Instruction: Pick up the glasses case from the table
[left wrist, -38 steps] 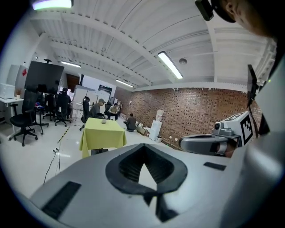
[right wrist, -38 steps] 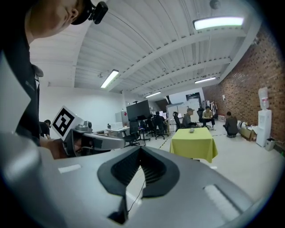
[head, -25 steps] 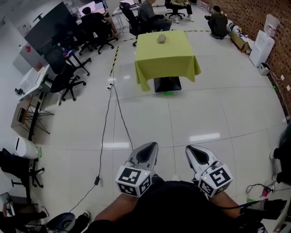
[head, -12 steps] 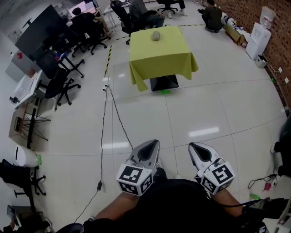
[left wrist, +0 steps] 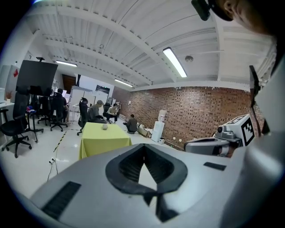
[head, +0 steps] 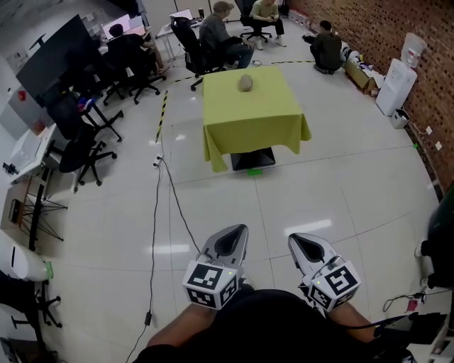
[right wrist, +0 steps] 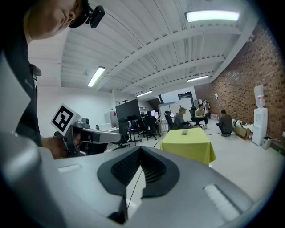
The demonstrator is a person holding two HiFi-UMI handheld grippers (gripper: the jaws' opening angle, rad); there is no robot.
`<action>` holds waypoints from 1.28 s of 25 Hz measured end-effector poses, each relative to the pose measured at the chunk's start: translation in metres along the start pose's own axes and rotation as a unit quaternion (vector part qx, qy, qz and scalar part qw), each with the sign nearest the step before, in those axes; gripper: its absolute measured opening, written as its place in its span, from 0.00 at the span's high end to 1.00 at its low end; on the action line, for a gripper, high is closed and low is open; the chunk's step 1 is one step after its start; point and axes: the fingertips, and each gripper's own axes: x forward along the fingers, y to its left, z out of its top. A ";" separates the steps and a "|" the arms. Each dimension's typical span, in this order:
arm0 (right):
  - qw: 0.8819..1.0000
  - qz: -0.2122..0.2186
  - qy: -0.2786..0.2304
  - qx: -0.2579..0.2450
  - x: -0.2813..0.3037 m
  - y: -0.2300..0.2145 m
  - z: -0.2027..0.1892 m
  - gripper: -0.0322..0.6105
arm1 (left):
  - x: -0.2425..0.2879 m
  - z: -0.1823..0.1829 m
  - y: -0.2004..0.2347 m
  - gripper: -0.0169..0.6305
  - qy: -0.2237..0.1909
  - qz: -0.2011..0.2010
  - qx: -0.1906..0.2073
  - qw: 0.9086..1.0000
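— While the counter [head: 252, 120] serves as the reference point, where does the glasses case [head: 245, 83] lie?
— On the counter's yellow cloth, toward its far edge and about midway across. Nothing touches it.
— Condition of the left tongs [head: 228, 239]?
— Closed, tips together, nothing between them. They are well apart from the counter, over the white floor [head: 340, 184] on its near side, close to the person's body.
— And the right tongs [head: 309, 246]?
— Likewise drawn together, with nothing in their grip. They sit just beside the left pair, equally far from the counter. Both pairs point toward it.
— Surroundings?
— Seated people [head: 216, 32] are just beyond the counter's far edge. Office chairs [head: 81, 145] stand to its left. A brick wall [head: 383, 21] runs to its right, with a white water dispenser [head: 391, 86] near that wall. A black cable [head: 154, 213] runs over the floor from near the counter's near-left corner toward the person.
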 end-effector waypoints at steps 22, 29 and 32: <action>0.999 -0.025 0.024 0.002 0.141 -0.026 0.024 0.95 | 0.061 0.023 0.130 0.96 0.015 -0.029 -0.011 0.999; 1.000 0.000 0.019 -0.003 0.168 -0.065 0.038 0.95 | 0.099 0.040 0.141 0.96 0.007 -0.008 -0.008 1.000; 1.000 0.019 0.015 -0.009 0.187 -0.078 0.051 0.95 | 0.113 0.050 0.153 0.96 0.005 0.007 -0.011 1.000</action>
